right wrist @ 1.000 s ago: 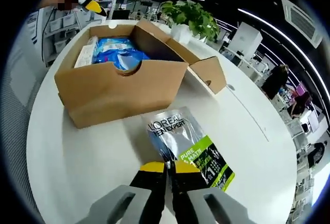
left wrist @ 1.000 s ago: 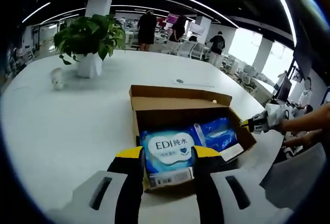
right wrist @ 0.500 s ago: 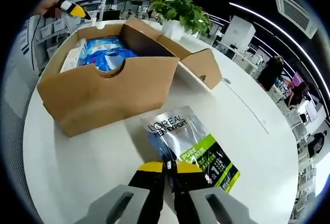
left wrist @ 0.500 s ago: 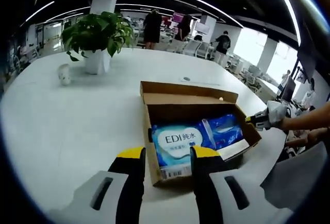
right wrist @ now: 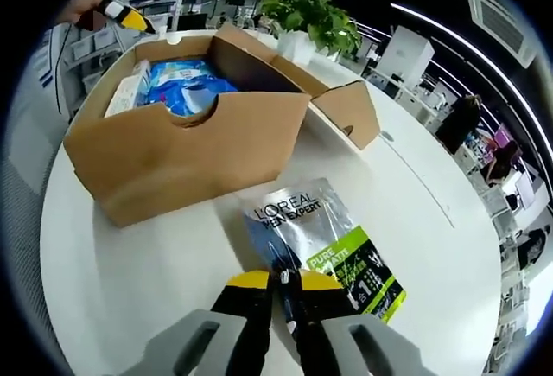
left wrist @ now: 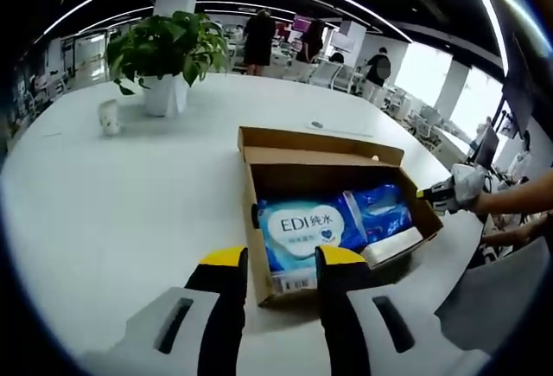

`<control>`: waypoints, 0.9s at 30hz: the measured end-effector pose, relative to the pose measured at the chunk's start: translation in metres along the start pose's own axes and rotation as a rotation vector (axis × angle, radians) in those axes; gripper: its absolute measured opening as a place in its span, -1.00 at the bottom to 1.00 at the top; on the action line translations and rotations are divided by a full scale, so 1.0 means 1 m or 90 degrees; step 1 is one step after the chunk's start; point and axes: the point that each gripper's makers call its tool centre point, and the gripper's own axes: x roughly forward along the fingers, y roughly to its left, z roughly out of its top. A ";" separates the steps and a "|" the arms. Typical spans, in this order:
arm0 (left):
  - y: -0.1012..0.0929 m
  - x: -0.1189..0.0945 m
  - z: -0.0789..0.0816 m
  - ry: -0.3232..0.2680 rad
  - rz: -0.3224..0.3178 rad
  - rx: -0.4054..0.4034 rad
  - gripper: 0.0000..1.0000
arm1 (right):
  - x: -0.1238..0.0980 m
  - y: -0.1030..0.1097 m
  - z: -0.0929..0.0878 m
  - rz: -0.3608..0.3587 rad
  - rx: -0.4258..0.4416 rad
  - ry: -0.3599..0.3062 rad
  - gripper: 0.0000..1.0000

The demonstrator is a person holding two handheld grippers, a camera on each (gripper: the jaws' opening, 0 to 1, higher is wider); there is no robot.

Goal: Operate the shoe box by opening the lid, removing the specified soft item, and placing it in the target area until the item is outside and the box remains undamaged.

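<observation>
Beside the open box (right wrist: 186,156), near the tabletop's (right wrist: 138,264) edge, you are pinching the silver-and-green pouch (right wrist: 324,251) with your right gripper (right wrist: 276,283), jaws nearly closed on its bottom edge. It is looking light, floppy and slick, so grip the sealed edge. Your left gripper (left wrist: 274,259) is hanging wide open, empty, over the blue wipes pack (left wrist: 309,232) lying inside.

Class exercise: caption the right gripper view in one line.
Right gripper pinches a silver pouch on the white table beside the open cardboard box.
</observation>
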 end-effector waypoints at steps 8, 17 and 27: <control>0.002 0.003 -0.006 0.014 0.009 0.003 -0.46 | -0.006 0.005 0.001 0.011 -0.005 -0.003 -0.84; 0.007 0.005 -0.011 0.028 0.028 0.000 -0.53 | -0.018 0.005 0.009 0.013 0.006 -0.027 -0.73; 0.007 0.012 -0.018 0.041 0.040 -0.010 -0.61 | -0.033 0.000 0.021 0.000 0.003 -0.054 -0.67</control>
